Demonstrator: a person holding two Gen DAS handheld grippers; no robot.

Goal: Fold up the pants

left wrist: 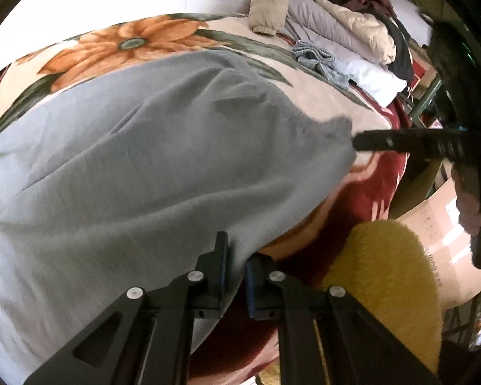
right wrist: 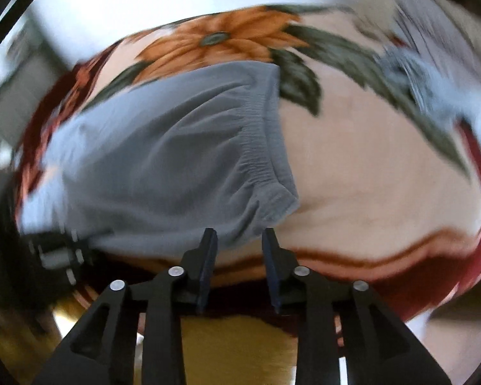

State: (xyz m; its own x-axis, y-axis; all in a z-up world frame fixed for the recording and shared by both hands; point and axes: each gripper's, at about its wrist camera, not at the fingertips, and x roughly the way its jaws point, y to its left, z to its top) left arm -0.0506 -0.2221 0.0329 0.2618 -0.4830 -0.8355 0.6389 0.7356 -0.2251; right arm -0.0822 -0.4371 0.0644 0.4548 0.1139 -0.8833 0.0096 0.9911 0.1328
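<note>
The grey pants [left wrist: 138, 160] lie spread on a floral blanket [left wrist: 134, 41], elastic waistband toward the right. My left gripper [left wrist: 236, 256] is shut on the near edge of the pants, the cloth pinched between its pads. My right gripper [right wrist: 239, 240] is open, its fingers just short of the waistband corner [right wrist: 282, 199] of the pants [right wrist: 163, 160], touching nothing. The right gripper also shows in the left wrist view [left wrist: 359, 142], its tip at the waistband corner. The left gripper shows blurred at the left of the right wrist view [right wrist: 57, 253].
A pile of clothes and jackets [left wrist: 330, 22] lies at the far right of the bed. A yellow fuzzy cushion [left wrist: 388, 276] and a cardboard box [left wrist: 445, 234] sit off the near right edge. The blanket [right wrist: 368, 166] lies bare right of the pants.
</note>
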